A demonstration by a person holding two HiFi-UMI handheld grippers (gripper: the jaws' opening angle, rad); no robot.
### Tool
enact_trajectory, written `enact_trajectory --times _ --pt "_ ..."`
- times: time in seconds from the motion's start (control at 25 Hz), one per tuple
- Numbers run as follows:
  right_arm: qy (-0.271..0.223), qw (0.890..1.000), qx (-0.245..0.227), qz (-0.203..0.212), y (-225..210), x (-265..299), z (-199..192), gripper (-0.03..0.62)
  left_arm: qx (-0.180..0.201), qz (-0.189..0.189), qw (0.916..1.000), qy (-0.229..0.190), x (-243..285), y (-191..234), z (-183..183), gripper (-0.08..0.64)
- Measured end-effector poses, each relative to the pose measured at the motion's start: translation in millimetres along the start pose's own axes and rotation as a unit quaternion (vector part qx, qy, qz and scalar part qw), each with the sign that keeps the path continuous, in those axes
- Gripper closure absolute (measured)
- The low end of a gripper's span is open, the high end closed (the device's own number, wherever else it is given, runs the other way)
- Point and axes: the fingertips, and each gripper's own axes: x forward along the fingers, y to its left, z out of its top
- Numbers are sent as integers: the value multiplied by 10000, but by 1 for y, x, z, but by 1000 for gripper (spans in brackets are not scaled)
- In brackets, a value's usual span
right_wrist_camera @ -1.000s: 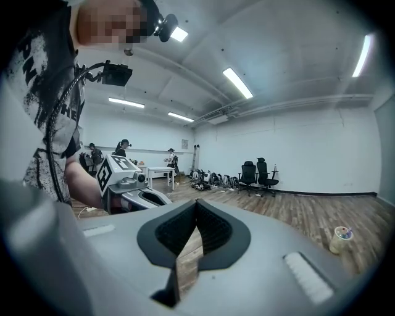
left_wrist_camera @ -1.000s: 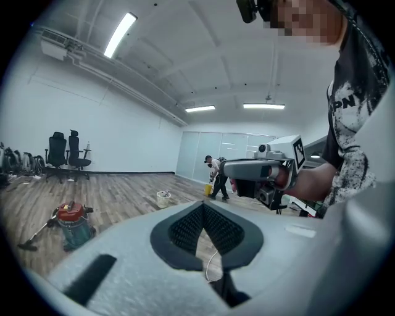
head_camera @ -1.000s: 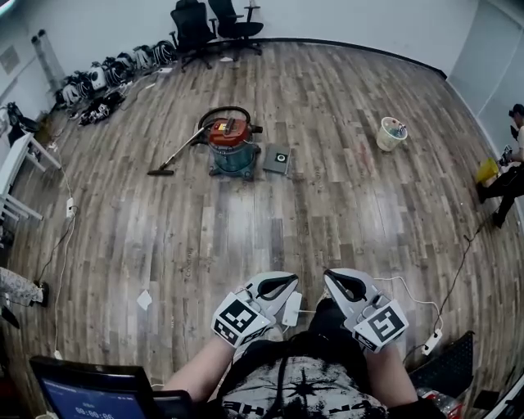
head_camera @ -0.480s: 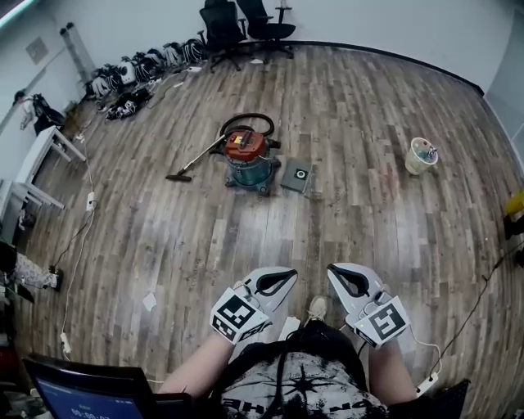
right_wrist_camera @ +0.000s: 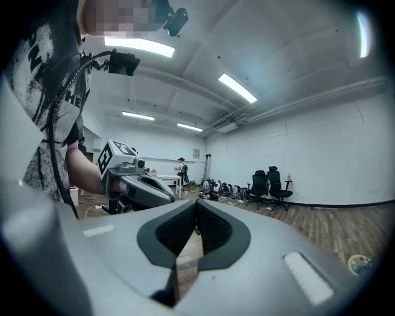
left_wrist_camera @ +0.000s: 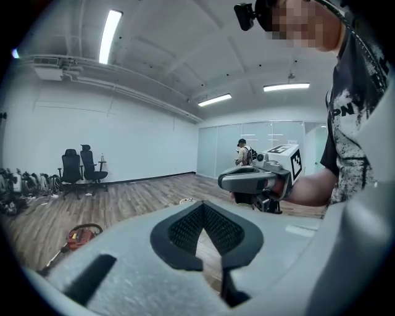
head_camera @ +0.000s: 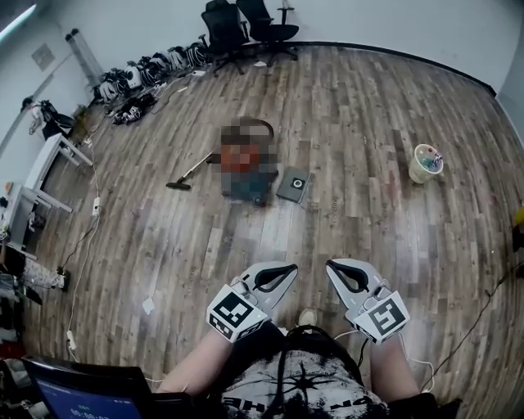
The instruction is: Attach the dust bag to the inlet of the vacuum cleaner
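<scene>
Open office-style test room: grey-brown wood-plank floor point(head_camera: 360, 131), two black swivel office chairs point(head_camera: 221, 31), bare white walls point(head_camera: 377, 23), long ceiling strip lights point(left_wrist_camera: 111, 28).

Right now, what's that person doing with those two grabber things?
A person holds a left hand-held gripper and a right hand-held gripper out in front, both shut with nothing in them. The red vacuum cleaner stands farther off on the wooden floor. A flat grey square with a round hole, probably the dust bag, lies right beside it. The grippers are nowhere near either, so the bag is not on the inlet yet.
</scene>
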Motion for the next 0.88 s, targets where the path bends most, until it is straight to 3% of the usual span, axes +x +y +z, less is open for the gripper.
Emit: enact_trajectory --times 0.12,0.24,0.52,0.64,0.88 --pt "18 9999 -74 102 -12 -1 -1 588 -71 16 10000 30 15 3 2 558" --pt "-308 9988 -356 140 -24 -1 9 588 -56 -41 9999 116 30 4 4 560" --pt "-426 9987 -266 -80 -56 2 8 589 131 -317 9993 150 65 18 19 558" --pt "-228 9995 -75 -207 -71 11 2 588 134 -431 9989 105 76 32 24 559" --pt "102 9995 -136 -253 -110 61 -8 588 -1 -582 9983 -21 103 91 22 559"
